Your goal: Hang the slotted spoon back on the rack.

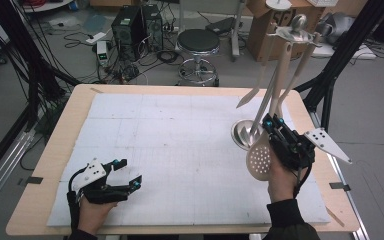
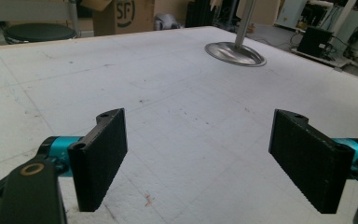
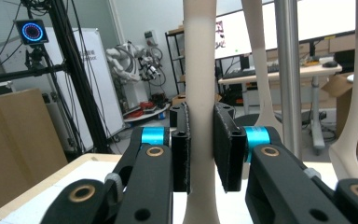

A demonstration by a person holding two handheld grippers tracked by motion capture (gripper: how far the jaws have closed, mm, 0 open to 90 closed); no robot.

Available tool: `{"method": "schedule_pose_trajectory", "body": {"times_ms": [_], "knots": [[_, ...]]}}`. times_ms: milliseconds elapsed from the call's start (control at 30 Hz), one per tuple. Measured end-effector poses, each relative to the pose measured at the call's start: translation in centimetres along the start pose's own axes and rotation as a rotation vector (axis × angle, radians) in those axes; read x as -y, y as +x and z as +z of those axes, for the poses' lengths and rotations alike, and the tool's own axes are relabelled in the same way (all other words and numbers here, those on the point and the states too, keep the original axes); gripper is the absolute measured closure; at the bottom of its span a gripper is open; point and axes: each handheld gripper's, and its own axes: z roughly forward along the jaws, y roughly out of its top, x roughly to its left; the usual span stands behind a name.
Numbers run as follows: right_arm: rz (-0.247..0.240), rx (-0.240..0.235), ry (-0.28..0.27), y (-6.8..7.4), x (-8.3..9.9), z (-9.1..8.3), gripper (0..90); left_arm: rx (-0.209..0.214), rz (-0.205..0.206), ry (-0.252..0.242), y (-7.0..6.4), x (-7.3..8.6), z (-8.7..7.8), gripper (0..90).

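Observation:
A metal utensil stand, round base (image 1: pixel 242 134) and thin pole (image 3: pixel 287 70), rises at the table's right side. Cream utensils hang from its top. My right gripper (image 1: pixel 272 126) is shut on the handle of a cream slotted spoon (image 1: pixel 259 159), whose perforated head hangs just below the jaws; the handle (image 3: pixel 200 79) runs upright between the black pads. Two more cream utensils (image 1: pixel 300 65) hang beside it. My left gripper (image 1: pixel 130 172) rests low at the near left of the white mat, jaws wide apart with nothing between them. The stand's base (image 2: pixel 235 52) lies far ahead of it.
A white foam mat (image 1: pixel 180 145) covers most of the wooden table (image 1: pixel 45 165). Beyond the far edge stand a black stool (image 1: pixel 198 42), computer towers, cardboard boxes and loose cables. Black frame posts rise at both sides.

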Motion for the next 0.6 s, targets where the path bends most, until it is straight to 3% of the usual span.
{"method": "schedule_pose_trajectory", "body": {"times_ms": [600], "knots": [[-0.004, 0.07, 0.019, -0.53, -0.4, 0.44, 78.7, 0.005, 0.007, -0.012, -0.25, -0.08, -0.07, 20.3]]}}
